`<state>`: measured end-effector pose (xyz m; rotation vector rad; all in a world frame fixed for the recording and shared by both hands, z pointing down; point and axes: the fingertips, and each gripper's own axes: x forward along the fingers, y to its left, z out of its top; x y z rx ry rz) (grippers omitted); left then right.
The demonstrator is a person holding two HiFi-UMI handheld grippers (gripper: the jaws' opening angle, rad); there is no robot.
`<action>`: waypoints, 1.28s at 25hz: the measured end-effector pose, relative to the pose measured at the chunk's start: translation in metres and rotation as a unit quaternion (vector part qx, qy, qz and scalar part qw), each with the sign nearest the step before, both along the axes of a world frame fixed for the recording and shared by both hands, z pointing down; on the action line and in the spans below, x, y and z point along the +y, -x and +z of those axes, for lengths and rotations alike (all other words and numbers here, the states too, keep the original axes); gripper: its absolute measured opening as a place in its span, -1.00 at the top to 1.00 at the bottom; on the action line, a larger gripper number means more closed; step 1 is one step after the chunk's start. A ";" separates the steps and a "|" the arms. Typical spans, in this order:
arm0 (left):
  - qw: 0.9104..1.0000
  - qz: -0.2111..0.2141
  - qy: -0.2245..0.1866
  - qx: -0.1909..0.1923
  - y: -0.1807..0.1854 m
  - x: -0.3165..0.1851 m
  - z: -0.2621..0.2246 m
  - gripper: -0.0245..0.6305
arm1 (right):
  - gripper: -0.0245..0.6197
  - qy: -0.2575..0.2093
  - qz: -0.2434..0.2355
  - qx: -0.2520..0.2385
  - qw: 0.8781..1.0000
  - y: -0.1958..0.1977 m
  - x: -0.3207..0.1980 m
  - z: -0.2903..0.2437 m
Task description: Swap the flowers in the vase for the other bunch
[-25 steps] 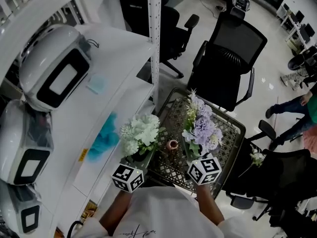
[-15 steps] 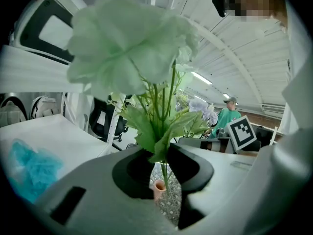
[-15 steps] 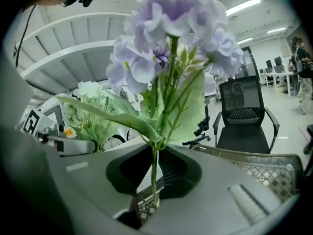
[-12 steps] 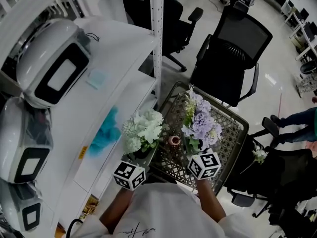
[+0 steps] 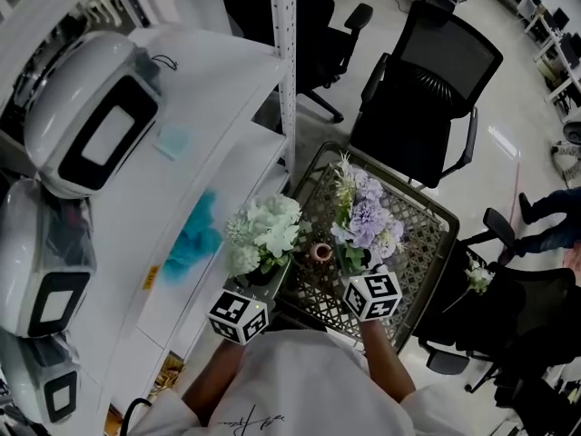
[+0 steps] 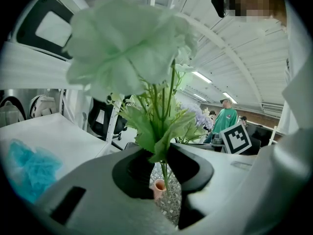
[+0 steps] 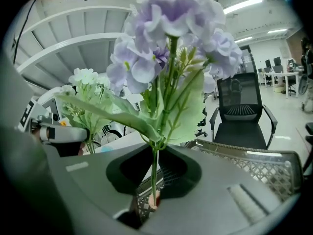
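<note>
A small pink vase (image 5: pixel 320 252) stands on the metal mesh table (image 5: pixel 419 243) between my two grippers. My left gripper (image 5: pixel 259 284) is shut on the stems of a pale green-white bunch (image 5: pixel 263 234), held upright left of the vase. In the left gripper view the bunch (image 6: pixel 129 48) rises from the gripper (image 6: pixel 164 165), with the vase (image 6: pixel 159 187) beyond. My right gripper (image 5: pixel 354 266) is shut on a purple bunch (image 5: pixel 363 216). In the right gripper view its stem (image 7: pixel 155 175) runs down through the gripper (image 7: pixel 154 168) to the vase's mouth (image 7: pixel 153 201).
A white counter (image 5: pixel 195 180) to the left carries white appliances (image 5: pixel 86 125) and a teal cloth (image 5: pixel 192 241). A white post (image 5: pixel 284 62) stands by the table's far-left corner. Black office chairs (image 5: pixel 427 98) ring the table; a loose flower (image 5: pixel 478 278) lies at the right.
The right gripper has sunk with the purple bunch, bringing its stem down toward the vase. The left gripper and its pale bunch have stayed put.
</note>
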<state>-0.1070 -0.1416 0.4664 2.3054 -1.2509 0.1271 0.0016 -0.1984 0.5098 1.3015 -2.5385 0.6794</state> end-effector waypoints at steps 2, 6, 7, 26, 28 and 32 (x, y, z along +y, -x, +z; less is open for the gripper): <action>1.000 0.000 0.000 -0.001 0.000 -0.001 0.000 0.66 | 0.78 0.000 0.001 0.003 1.000 0.000 -0.001 0.003; 1.000 0.001 -0.001 -0.006 -0.001 -0.001 -0.001 0.66 | 0.78 -0.001 0.009 0.008 1.000 -0.003 -0.003 0.007; 1.000 0.000 -0.002 -0.007 -0.001 -0.001 -0.001 0.66 | 0.78 0.000 0.009 0.008 1.000 -0.002 -0.003 0.008; 1.000 -0.003 -0.001 -0.012 0.004 0.000 0.000 0.66 | 0.77 0.010 0.009 0.049 0.999 0.001 -0.004 0.043; 1.000 -0.003 0.000 -0.011 0.004 0.000 0.000 0.66 | 0.77 0.012 0.008 0.050 0.999 0.002 -0.003 0.046; 1.000 -0.005 0.000 -0.010 0.003 0.000 0.000 0.66 | 0.77 0.016 0.006 0.054 0.998 0.003 -0.003 0.054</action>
